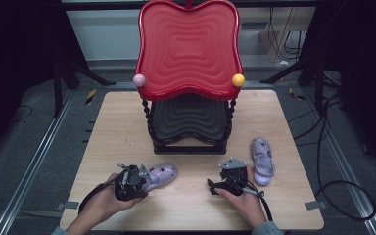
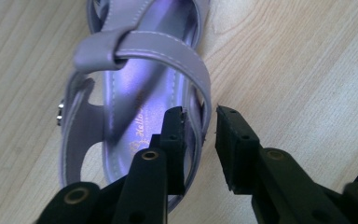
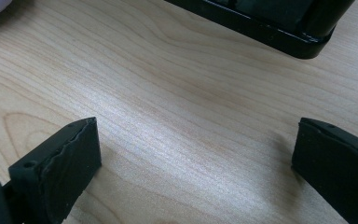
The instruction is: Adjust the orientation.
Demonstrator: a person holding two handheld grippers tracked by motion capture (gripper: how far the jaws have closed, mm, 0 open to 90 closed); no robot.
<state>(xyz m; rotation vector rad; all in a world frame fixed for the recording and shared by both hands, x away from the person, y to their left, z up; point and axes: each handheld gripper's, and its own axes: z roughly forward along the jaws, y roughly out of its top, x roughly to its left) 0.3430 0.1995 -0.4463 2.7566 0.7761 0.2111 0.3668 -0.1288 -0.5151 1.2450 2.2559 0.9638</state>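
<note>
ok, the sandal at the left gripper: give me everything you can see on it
The lilac sandal looks like glossy synthetic leather, with a shiny purple insole carrying gold script, stitched straps, a loop-held ankle strap and a small metal buckle on one side. It lies sole-down on the wooden table, near the front left, toe toward the rack. The left gripper has its jaws astride the heel strap: one inside the shoe, one outside, a gap visible.

Both hands low at the table's near edge

Left gripper jaws nearly closed with a narrow gap; right gripper jaws spread wide, hand resting.
</note>
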